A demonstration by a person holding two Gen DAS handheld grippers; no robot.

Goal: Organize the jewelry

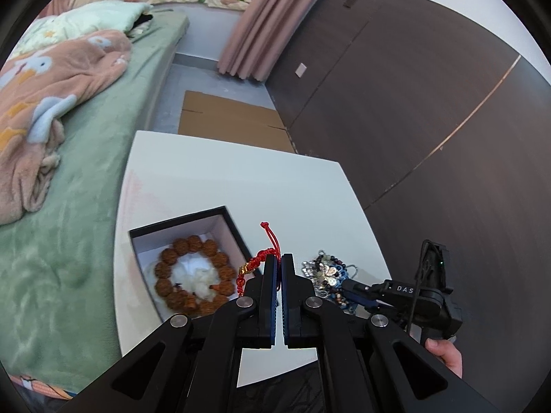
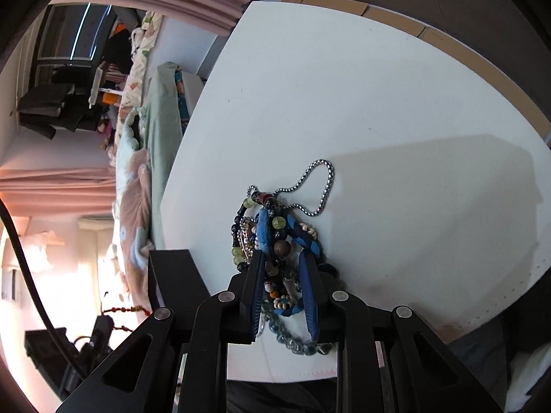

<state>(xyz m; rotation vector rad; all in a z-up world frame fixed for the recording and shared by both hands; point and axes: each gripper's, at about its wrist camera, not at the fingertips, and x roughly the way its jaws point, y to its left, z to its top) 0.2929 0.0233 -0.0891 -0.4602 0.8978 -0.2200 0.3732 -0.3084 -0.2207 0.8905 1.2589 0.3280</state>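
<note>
Clamped tight between the pads of the left gripper (image 1: 279, 258) is a red cord bracelet (image 1: 261, 258), its knotted tail sticking up at twelve o'clock and a small gold charm hanging at nine o'clock, right over the near wall of the black box (image 1: 179, 218). One piece is already sorted: a brown bead bracelet (image 1: 193, 275) is seen lying inside the box on white padding. So one piece is in and one looks about to be delivered.

Much is left, by the look of it. On the white table (image 2: 378, 103) a tangled pile of jewelry (image 2: 275, 241) waits: blue cord, green and brown beads, and a silver chain (image 2: 320, 186) looped out toward one o'clock. The right gripper (image 2: 282, 261) is pitched down into that pile, its jaws narrowed around a bunch of strands; which piece is truly gripped cannot be told. In the left view it is seen at three o'clock, held by a hand (image 1: 444, 354) at the frame's edge.
</note>
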